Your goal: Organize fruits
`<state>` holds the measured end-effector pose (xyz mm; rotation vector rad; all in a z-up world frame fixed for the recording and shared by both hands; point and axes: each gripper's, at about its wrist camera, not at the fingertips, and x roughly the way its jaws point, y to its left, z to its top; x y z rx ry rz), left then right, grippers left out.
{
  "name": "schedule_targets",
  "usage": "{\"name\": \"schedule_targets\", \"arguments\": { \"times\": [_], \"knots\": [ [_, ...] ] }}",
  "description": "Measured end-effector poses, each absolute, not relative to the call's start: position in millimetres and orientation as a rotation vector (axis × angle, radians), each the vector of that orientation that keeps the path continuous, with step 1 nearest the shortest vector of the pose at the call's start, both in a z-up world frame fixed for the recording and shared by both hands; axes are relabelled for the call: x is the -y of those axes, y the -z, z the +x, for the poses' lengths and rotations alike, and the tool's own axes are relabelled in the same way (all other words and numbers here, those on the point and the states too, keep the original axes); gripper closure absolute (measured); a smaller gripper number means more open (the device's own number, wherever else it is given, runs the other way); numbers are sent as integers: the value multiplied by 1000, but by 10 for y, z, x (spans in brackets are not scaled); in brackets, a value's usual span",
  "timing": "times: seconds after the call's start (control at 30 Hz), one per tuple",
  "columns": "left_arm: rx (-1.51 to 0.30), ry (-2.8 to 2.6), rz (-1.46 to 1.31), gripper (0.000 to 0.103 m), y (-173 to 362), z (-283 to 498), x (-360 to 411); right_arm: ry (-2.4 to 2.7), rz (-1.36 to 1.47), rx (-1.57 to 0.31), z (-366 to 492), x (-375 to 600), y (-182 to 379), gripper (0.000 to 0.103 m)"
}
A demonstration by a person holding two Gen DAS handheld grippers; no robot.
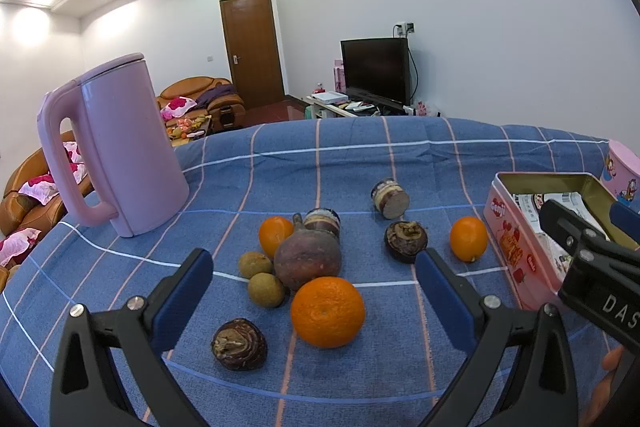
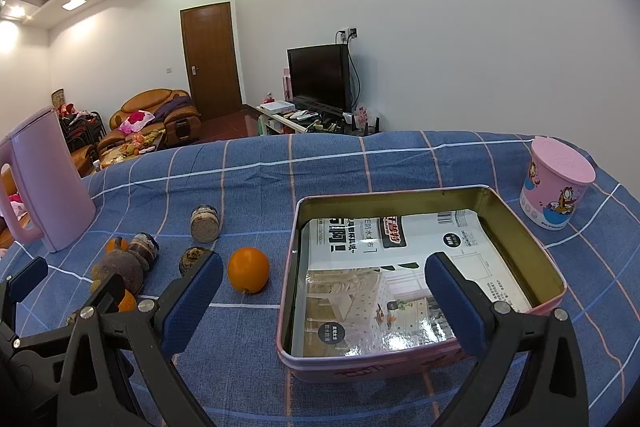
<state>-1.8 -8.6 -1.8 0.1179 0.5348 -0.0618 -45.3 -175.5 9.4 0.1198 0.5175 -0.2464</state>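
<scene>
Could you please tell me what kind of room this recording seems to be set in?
Most likely a home living room: a brown sofa with cushions, a television on a low stand, and a wooden door behind the cloth-covered table.

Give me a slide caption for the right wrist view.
Open right gripper above an open pink tin, an orange beside it.

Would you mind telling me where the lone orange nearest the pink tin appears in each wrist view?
Left wrist view: the lone orange sits right of centre, just left of the pink tin.
Right wrist view: it lies left of centre, between the tin and the other fruit.
Shared landmark: the pink kettle, at the left of both.
</scene>
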Motion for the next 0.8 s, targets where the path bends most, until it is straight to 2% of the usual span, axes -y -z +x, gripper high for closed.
{"name": "schedule_targets", "arguments": {
  "times": [0.8],
  "knots": [
    [-536, 63, 116, 0, 19, -22, 82, 243, 122, -521, -474, 1721, -73, 1]
  ]
}}
